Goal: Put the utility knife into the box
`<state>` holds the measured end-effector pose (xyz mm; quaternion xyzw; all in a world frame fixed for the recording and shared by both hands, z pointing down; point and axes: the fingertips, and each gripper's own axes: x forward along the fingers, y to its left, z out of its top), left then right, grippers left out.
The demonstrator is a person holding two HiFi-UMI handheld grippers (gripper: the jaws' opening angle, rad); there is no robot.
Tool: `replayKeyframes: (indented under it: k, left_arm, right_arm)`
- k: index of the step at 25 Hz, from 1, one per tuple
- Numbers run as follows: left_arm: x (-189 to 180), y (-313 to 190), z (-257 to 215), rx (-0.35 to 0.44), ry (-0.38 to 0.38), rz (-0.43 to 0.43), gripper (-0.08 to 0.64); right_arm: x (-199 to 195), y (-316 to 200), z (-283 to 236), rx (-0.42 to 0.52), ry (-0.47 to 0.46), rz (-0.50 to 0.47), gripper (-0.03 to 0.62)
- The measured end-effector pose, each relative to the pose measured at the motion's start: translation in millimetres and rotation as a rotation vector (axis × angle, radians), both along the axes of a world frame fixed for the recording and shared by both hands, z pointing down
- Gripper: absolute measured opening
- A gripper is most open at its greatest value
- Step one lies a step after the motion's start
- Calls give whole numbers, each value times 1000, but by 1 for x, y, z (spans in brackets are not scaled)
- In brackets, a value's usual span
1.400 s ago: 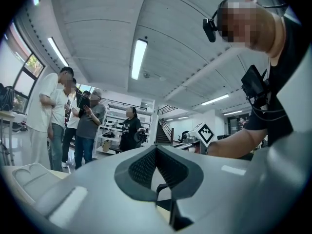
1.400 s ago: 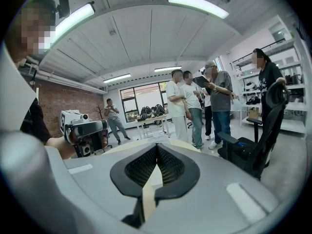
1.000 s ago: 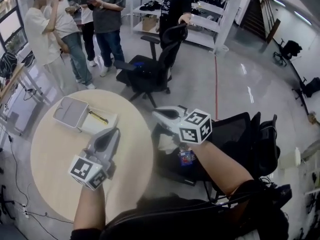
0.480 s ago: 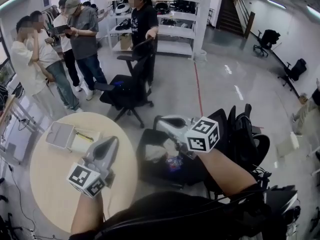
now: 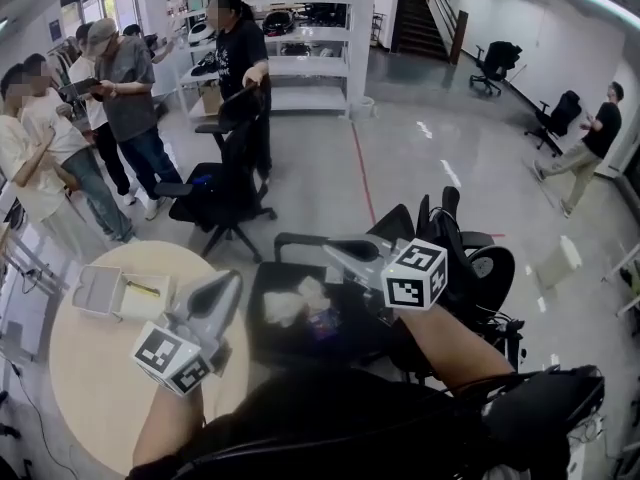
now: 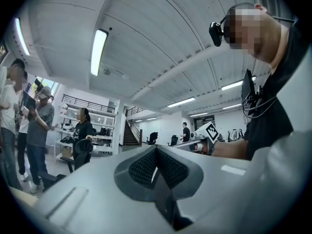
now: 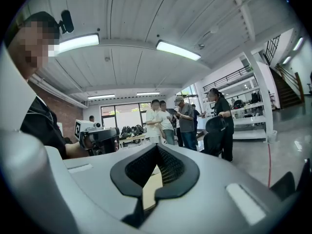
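Observation:
The white box point(image 5: 100, 290) lies open on the round wooden table point(image 5: 90, 388) at the left of the head view. A yellow utility knife point(image 5: 143, 289) lies inside the box's tray. My left gripper point(image 5: 228, 280) is lifted above the table's right edge, away from the box, pointing up and forward. Its jaws point(image 6: 156, 150) meet with nothing between them. My right gripper point(image 5: 330, 251) hovers off the table over a black chair, also shut and empty point(image 7: 157, 147). Both gripper views look out at the room and ceiling.
A black office chair point(image 5: 310, 318) with white crumpled stuff on its seat stands right of the table. Another black chair point(image 5: 225, 183) stands behind. Several people point(image 5: 110, 118) stand at the back left by metal shelving point(image 5: 300, 58). A person point(image 5: 590, 143) walks at far right.
The head view has swung up and to the right, so table and box slid down-left in the picture. Both grippers stay raised and shut; the right one drifted slightly right.

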<state>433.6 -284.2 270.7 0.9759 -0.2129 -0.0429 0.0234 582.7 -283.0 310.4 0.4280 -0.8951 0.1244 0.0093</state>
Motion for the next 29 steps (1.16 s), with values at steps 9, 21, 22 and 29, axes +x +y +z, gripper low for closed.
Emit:
replayKeyframes:
  k: [9, 21, 22, 29]
  left_arm:
    - [31, 14, 4, -12, 6, 74, -6]
    - [40, 4, 6, -16, 6, 79, -6]
    - [39, 4, 7, -16, 7, 78, -6]
    - [37, 0, 6, -14, 10, 67, -6]
  right_arm:
    - [25, 25, 5, 12, -13, 37, 14]
    - [31, 20, 8, 20, -3, 32, 13]
    - [30, 20, 8, 21, -3, 31, 13]
    - [30, 16, 6, 25, 2, 22, 12]
